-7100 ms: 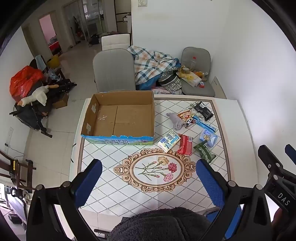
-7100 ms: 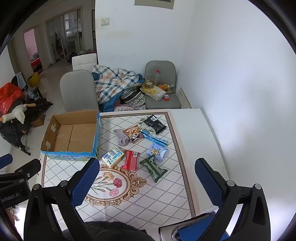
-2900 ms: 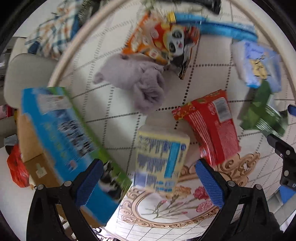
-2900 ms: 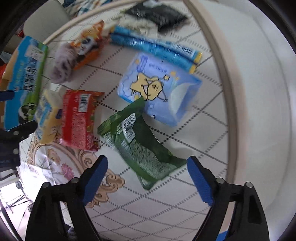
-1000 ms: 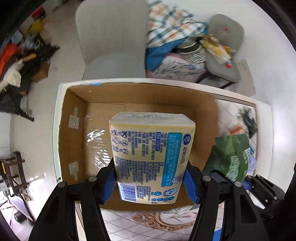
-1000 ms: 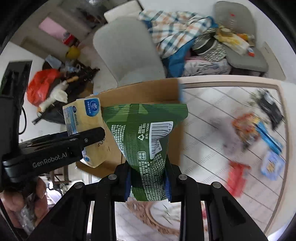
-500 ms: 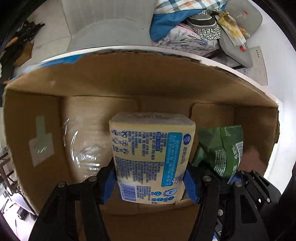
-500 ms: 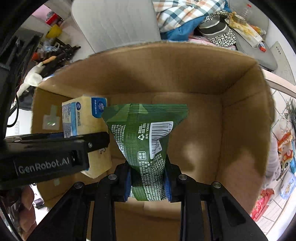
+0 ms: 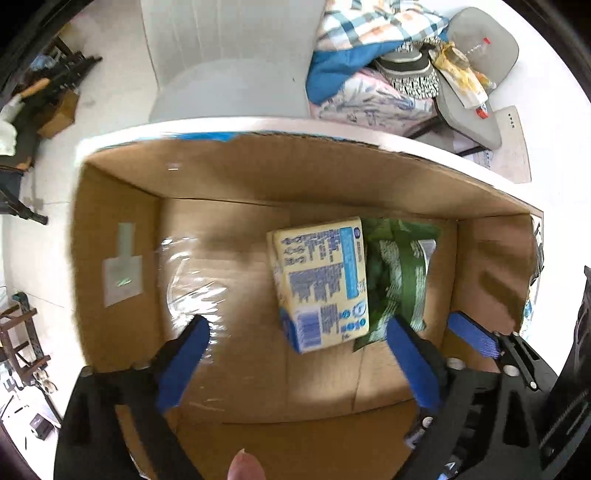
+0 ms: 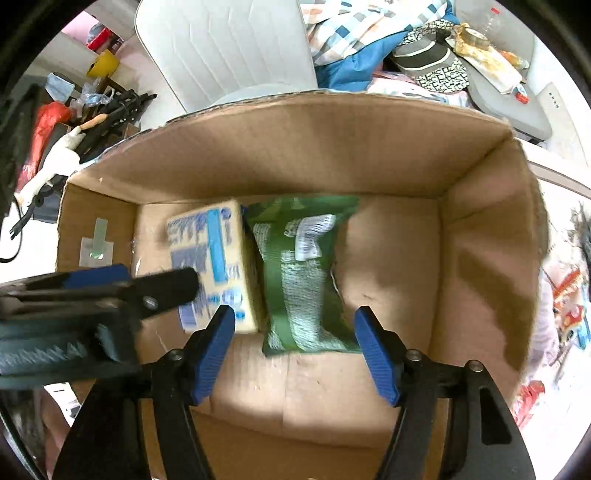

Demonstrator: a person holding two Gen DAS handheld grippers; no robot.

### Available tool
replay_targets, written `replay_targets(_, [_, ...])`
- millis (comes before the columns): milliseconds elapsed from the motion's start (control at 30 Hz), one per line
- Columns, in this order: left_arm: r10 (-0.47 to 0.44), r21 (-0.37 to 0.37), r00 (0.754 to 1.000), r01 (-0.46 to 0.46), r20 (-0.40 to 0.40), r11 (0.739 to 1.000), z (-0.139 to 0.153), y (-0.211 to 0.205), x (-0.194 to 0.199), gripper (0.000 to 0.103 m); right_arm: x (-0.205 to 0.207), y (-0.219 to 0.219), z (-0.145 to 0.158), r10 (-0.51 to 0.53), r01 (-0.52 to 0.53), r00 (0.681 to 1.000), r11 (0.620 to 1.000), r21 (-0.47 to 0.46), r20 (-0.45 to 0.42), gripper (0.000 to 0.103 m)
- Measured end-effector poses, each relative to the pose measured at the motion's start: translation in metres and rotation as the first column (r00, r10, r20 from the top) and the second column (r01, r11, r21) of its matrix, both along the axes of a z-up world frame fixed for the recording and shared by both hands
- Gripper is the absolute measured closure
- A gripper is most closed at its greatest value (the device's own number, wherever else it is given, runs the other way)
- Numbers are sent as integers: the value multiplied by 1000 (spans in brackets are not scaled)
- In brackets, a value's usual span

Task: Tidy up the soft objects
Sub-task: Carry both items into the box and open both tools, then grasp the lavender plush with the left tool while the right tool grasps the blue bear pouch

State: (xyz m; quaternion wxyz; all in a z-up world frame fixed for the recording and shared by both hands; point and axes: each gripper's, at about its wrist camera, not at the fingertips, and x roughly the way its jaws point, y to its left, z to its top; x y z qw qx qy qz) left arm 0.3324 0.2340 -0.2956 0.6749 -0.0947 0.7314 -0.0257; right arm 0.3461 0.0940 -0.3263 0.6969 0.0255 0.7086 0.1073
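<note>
Jaws of the left gripper (image 9: 295, 354) and right gripper (image 10: 295, 336) have just been opening, released above yellow pack (image 9: 321, 280) and green packet (image 10: 303, 273) lying inside the cardboard box (image 10: 295, 155).

Pretty messy room behind my table, ngl.

Right past the white table edge (image 9: 424, 146) sits a pale grey padded chair (image 10: 229, 48). Beside that chair on the right there's a heap of plaid bedding (image 9: 369, 26) and blue fabric, then a second grey chair (image 9: 476, 55) loaded with clutter. Left of the padded chair, across the pale floor (image 9: 107, 70), there's a red bag (image 10: 44, 129) and dark junk. Light's bright daylight.
</note>
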Motion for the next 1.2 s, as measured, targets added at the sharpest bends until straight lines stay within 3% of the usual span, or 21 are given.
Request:
replay_targets(133, [-8, 70, 998, 3, 62, 998, 16, 0, -13, 1, -15, -6, 15, 1, -1, 1000, 1000, -28, 16, 7])
replay_targets(300, [-1, 130, 993, -14, 115, 991, 39, 0, -48, 1, -43, -14, 41, -2, 5, 998, 998, -66, 56, 3])
replay_targets(767, [6, 169, 953, -60, 303, 984, 114, -13, -127, 1, -129, -37, 136, -13, 25, 981, 998, -60, 196, 2])
replay_targets(1067, [5, 186, 935, -75, 354, 980, 148, -30, -162, 1, -172, -55, 171, -28, 29, 969, 1000, -2, 245, 2])
replay_targets(1200, [-11, 177, 932, -57, 362, 982, 162, -58, -166, 1, -181, -79, 182, -54, 41, 970, 997, 59, 239, 2])
